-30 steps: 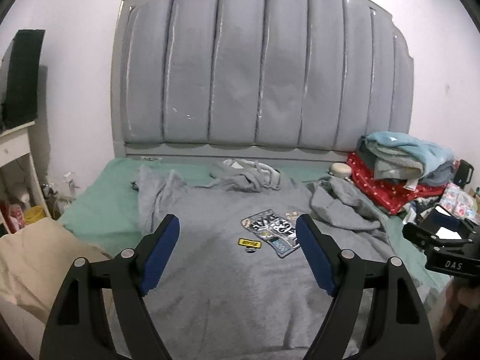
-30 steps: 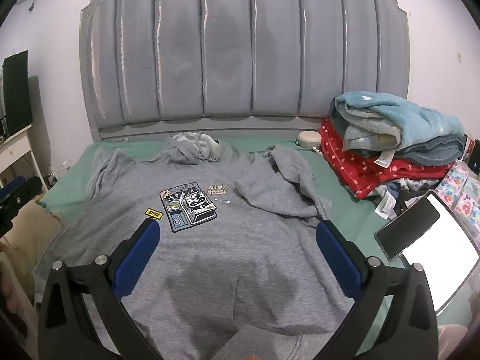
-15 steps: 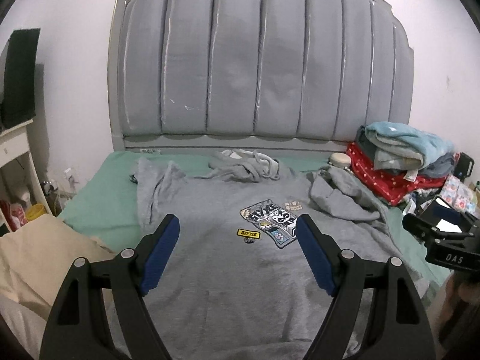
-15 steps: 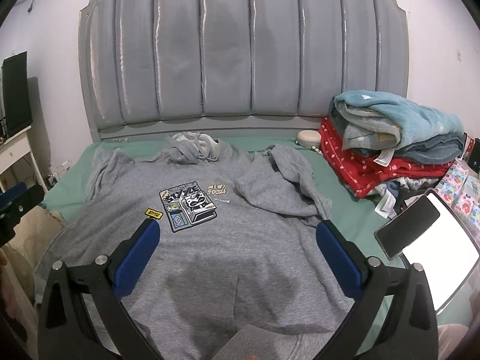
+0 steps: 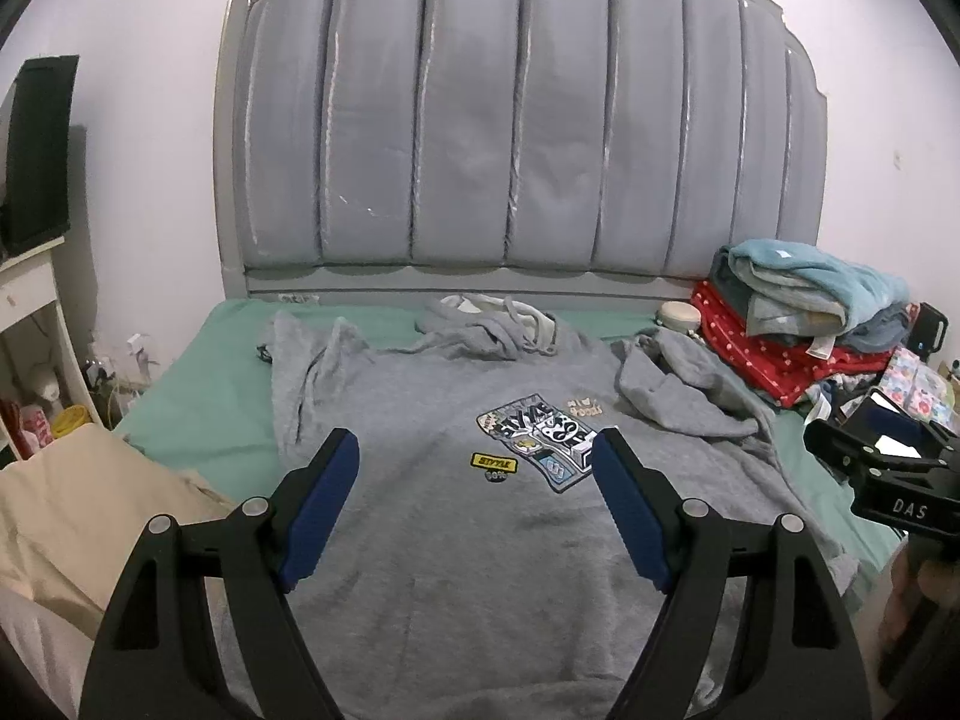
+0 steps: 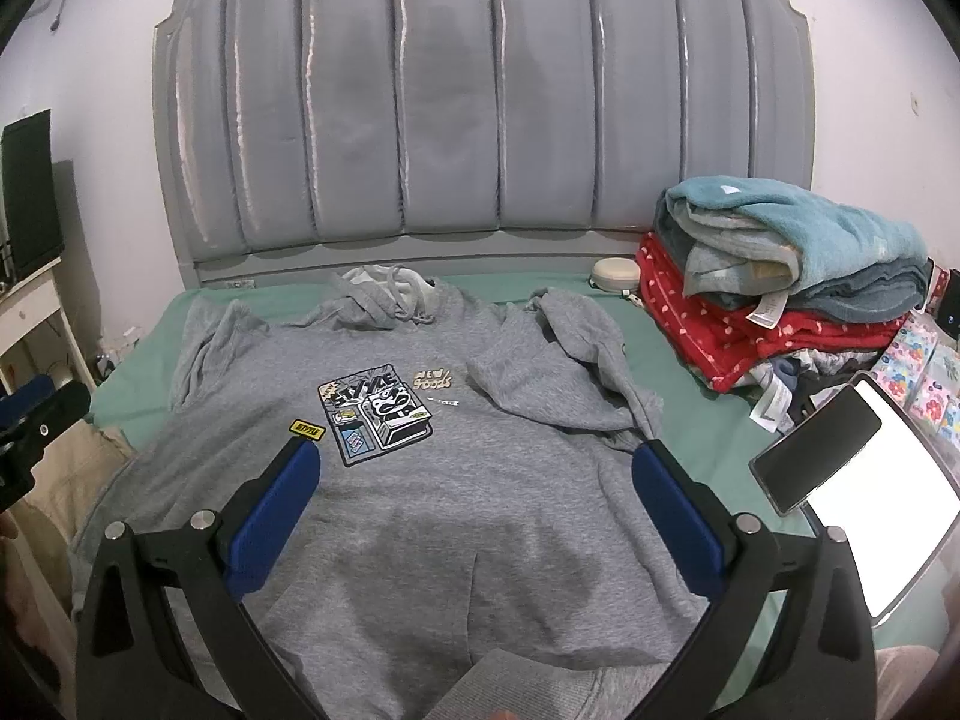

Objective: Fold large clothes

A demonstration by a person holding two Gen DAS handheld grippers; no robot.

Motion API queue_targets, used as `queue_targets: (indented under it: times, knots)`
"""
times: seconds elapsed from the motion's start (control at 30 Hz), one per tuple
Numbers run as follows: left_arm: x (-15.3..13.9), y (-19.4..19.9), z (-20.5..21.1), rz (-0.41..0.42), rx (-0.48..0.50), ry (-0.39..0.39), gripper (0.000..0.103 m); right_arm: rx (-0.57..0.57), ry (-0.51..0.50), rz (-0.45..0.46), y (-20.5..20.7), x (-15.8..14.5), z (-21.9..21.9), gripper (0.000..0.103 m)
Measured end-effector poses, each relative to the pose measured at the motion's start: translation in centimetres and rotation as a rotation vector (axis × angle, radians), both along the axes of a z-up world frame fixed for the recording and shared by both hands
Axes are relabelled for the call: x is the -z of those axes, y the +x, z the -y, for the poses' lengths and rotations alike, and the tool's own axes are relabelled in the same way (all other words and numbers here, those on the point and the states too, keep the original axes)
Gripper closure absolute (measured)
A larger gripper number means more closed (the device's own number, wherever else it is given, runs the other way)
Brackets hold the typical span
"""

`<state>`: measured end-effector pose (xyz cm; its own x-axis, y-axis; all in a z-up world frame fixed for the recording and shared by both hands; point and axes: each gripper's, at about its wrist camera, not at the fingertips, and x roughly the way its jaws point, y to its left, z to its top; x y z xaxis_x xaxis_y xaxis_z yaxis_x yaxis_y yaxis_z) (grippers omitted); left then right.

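Note:
A large grey hoodie [image 5: 480, 516] [image 6: 468, 480] lies front-up on the green bed sheet [image 5: 210, 396] [image 6: 714, 438], hood toward the headboard, with a printed patch [image 6: 375, 414] on its chest. One sleeve [image 6: 576, 360] is bunched and folded inward on the right; the other [image 5: 306, 372] lies crumpled at the left. My left gripper [image 5: 474, 456] hovers open above the hoodie's lower body, holding nothing. My right gripper [image 6: 474, 462] is open too, above the hem and pocket area. Each gripper shows at the edge of the other's view.
A padded grey headboard [image 6: 480, 108] stands behind. Folded blankets and clothes [image 6: 780, 276] are stacked at the right, with a phone [image 6: 816, 456] and a white tablet-like panel [image 6: 888, 498] near them. A beige pillow [image 5: 78, 516] and a white side table [image 5: 30, 300] are at the left.
The left gripper has drawn back and tilted up slightly, so the hoodie sits lower and farther in its view. The right gripper has barely moved. Both stayed open.

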<state>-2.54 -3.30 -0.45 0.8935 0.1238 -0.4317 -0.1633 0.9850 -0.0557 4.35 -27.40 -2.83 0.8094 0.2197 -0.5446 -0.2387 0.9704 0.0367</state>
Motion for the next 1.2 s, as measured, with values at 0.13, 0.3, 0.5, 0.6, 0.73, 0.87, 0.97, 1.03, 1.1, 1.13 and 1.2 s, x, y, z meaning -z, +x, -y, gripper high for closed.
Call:
queue_targets:
  times: [0.13,0.3,0.5,0.6,0.73,0.87,0.97,1.03,1.1,1.13,1.2]
  knots:
    - [0.0,0.04,0.08,0.0,0.002,-0.002,0.02,-0.002,-0.001,-0.001,0.07,-0.12,0.11,0.001]
    - [-0.03,0.08,0.19,-0.001,0.0,-0.002,0.02,-0.002,-0.001,-0.002,0.12,-0.02,0.04,0.001]
    - [-0.05,0.08,0.25,-0.001,0.0,-0.003,0.02,-0.002,-0.001,-0.003,0.1,-0.07,0.07,0.001]
    - [-0.02,0.11,0.25,-0.002,-0.001,-0.005,0.02,-0.002,0.0,-0.004,0.17,-0.05,0.09,0.001]
    - [-0.02,0.08,0.27,-0.001,-0.001,-0.003,0.02,-0.002,0.002,-0.003,0.12,-0.19,0.18,0.001]
    - [-0.01,0.08,0.23,-0.001,-0.001,-0.004,0.02,-0.002,0.001,-0.004,0.11,-0.22,0.19,0.001]
    - [0.02,0.06,0.22,-0.001,0.0,-0.003,0.02,-0.002,0.002,-0.004,0.12,-0.17,0.18,0.001]
    - [0.03,0.06,0.18,-0.001,0.001,-0.004,0.02,-0.002,0.002,-0.003,0.11,-0.24,0.21,0.001]
    - [0.05,0.04,0.17,-0.002,0.0,-0.003,0.02,-0.002,0.002,-0.004,0.15,-0.19,0.2,0.001]
    - [0.07,0.03,0.17,-0.002,0.001,-0.003,0.02,-0.002,0.002,-0.004,0.11,-0.27,0.22,0.001]
    - [0.08,0.01,0.2,-0.001,-0.001,-0.003,0.02,-0.001,0.005,-0.003,0.16,-0.18,0.19,0.001]
